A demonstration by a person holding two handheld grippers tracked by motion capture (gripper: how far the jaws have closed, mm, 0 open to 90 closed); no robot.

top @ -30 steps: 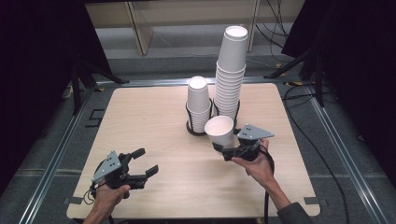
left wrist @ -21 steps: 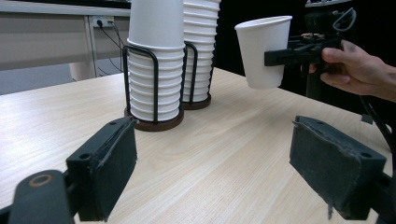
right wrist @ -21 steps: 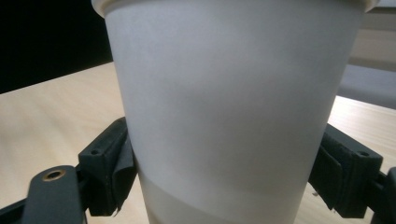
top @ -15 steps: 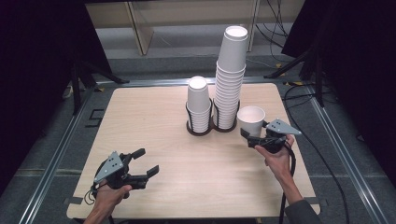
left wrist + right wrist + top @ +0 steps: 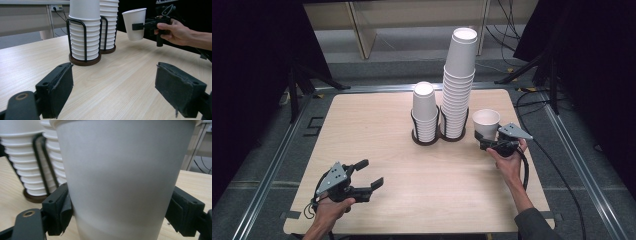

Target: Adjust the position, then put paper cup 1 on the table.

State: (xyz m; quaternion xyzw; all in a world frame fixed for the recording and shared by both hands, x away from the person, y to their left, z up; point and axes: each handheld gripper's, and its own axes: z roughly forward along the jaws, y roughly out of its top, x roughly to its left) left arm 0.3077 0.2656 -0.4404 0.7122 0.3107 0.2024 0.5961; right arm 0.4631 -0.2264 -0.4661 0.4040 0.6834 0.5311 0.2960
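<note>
My right gripper (image 5: 485, 137) is shut on a white paper cup (image 5: 486, 122), held upright just above the table, right of the tall cup stack (image 5: 458, 85). In the right gripper view the cup (image 5: 120, 182) sits between both pads of that gripper (image 5: 120, 215). The left gripper view shows the same cup (image 5: 134, 23) clear of the tabletop. A shorter cup stack (image 5: 424, 111) stands beside the tall one, each in a black wire holder. My left gripper (image 5: 370, 173) rests near the front left of the table, open, with nothing between its jaws (image 5: 115, 77).
The light wooden table (image 5: 377, 125) has a metal frame around it. Cables trail on the floor at the right (image 5: 562, 165). A pale shelf unit (image 5: 412, 15) stands behind the table. Both stacks (image 5: 83, 32) sit mid-table toward the back.
My right gripper has carried the cup from in front of the stacks to the right of the tall stack, and the cup has turned from tilted to upright. The left gripper has stayed put.
</note>
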